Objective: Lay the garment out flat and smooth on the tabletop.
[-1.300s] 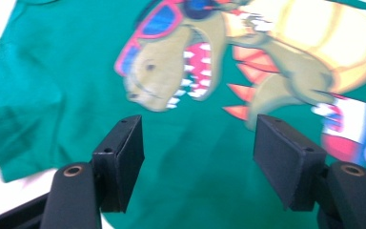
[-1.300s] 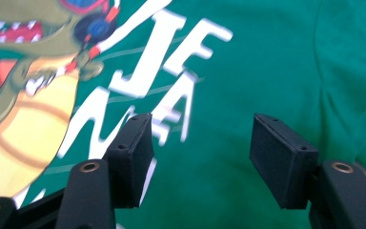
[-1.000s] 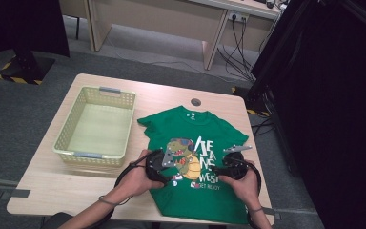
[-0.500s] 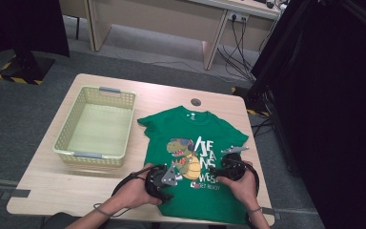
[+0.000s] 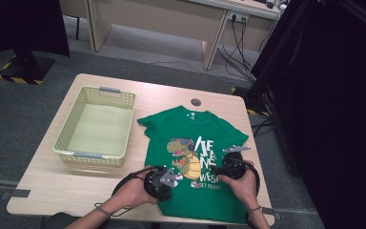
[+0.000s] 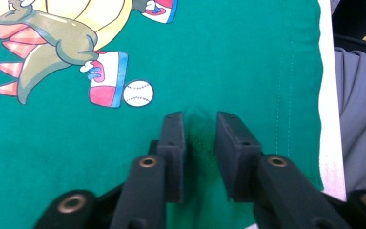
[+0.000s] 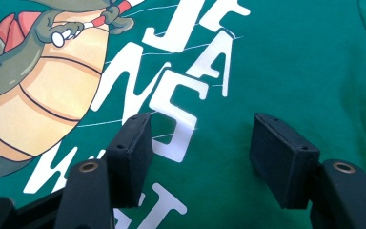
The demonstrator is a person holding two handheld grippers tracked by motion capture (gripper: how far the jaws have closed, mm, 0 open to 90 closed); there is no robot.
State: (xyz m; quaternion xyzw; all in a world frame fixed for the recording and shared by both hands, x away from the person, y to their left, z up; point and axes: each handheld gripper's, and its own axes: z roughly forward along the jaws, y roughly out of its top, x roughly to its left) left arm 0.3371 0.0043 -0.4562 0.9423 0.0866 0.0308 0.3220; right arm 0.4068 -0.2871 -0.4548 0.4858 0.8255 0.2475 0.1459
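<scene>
A green T-shirt (image 5: 190,129) with a dinosaur print (image 5: 183,150) and white letters lies flat on the wooden table (image 5: 52,191). My left gripper (image 5: 169,179) rests on the shirt's lower left part, near the hem. In the left gripper view its jaws (image 6: 200,121) have just been closing and pinch a raised fold of the green cloth (image 6: 228,57) below the printed baseball. My right gripper (image 5: 224,164) sits on the lettering at the shirt's right. In the right gripper view it (image 7: 200,126) stands open, jaws wide apart on the flat cloth (image 7: 305,57).
A pale yellow plastic basket (image 5: 88,155) with nothing in it stands on the left half of the table. A round cable hole (image 5: 196,102) lies beyond the collar. A desk and cables stand on the floor behind, and a dark curtain hangs at the right.
My left hand has drawn back toward the near edge of the table, down the shirt. The right hand has stayed where it was.
</scene>
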